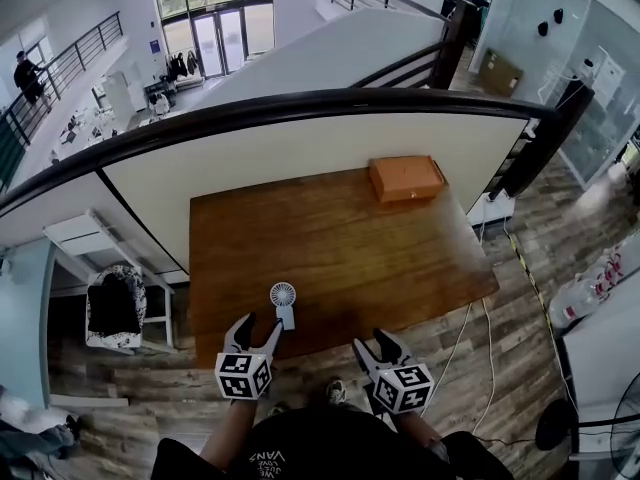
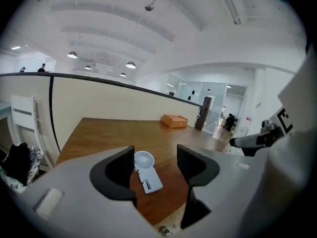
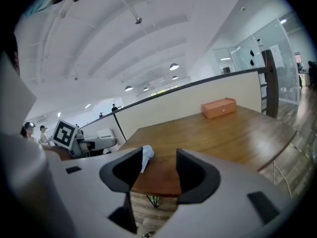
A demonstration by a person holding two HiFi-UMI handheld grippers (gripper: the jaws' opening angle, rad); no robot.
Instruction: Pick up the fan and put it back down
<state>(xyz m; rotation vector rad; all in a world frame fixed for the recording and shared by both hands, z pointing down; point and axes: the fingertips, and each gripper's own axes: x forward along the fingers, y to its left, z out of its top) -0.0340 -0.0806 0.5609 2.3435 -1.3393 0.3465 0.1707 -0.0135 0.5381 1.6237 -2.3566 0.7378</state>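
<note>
Small white handheld fan [image 1: 283,301] lies flat on the wooden table [image 1: 340,238], close to the near edge, left of centre. Left gripper [image 1: 260,326]: jaws wide apart, gripping nothing. The fan shows through the gap, on the table beyond, clear of both pads. Right gripper [image 1: 372,344]: jaws also apart and empty, to the fan's right, at the near edge. Orange box [image 1: 406,179] sits at the far right.
</note>
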